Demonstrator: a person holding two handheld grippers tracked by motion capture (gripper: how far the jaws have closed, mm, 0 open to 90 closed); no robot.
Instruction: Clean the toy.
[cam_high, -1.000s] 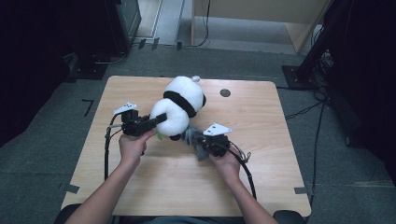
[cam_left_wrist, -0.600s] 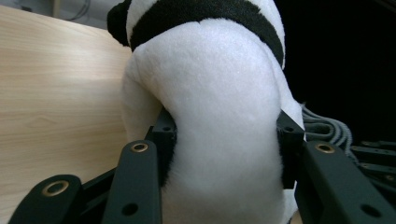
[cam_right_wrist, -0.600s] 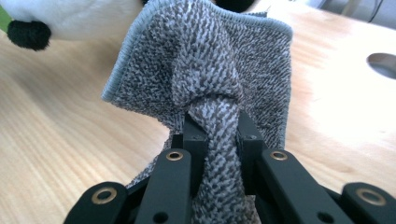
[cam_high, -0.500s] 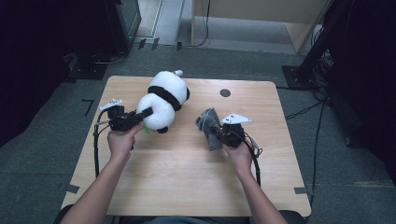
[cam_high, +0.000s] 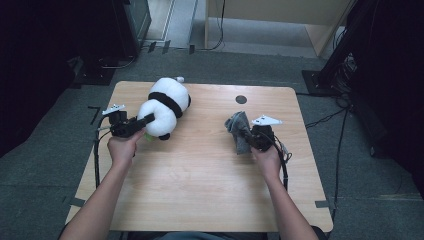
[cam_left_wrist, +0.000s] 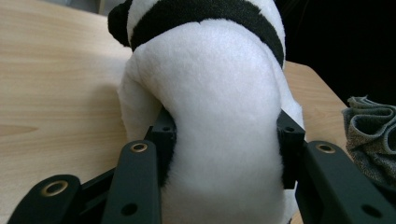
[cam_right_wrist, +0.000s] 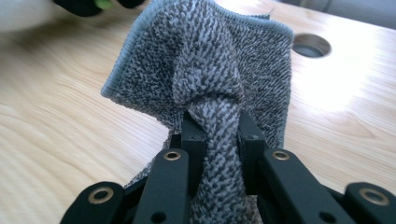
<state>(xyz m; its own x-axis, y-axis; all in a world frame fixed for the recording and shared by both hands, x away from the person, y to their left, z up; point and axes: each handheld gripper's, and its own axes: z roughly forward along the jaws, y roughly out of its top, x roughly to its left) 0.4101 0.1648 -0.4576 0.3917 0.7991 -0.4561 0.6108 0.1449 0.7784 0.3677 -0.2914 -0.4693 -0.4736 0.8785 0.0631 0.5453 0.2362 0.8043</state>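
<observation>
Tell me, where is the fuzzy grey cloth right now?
In the high view the grey cloth sits right of the table's middle, pinched by the right gripper, just below the round hole.

A white plush panda (cam_left_wrist: 219, 107) is seen at the centre of the frame, clamped between the two black jaws of the left gripper (cam_left_wrist: 224, 149), whose pads are pressed into its soft body from either side. A black band is seen across the toy at the top. The wooden table (cam_left_wrist: 51, 84) is spread over the left half. A bunched grey cloth (cam_left_wrist: 371, 135) is visible at the right edge.
</observation>
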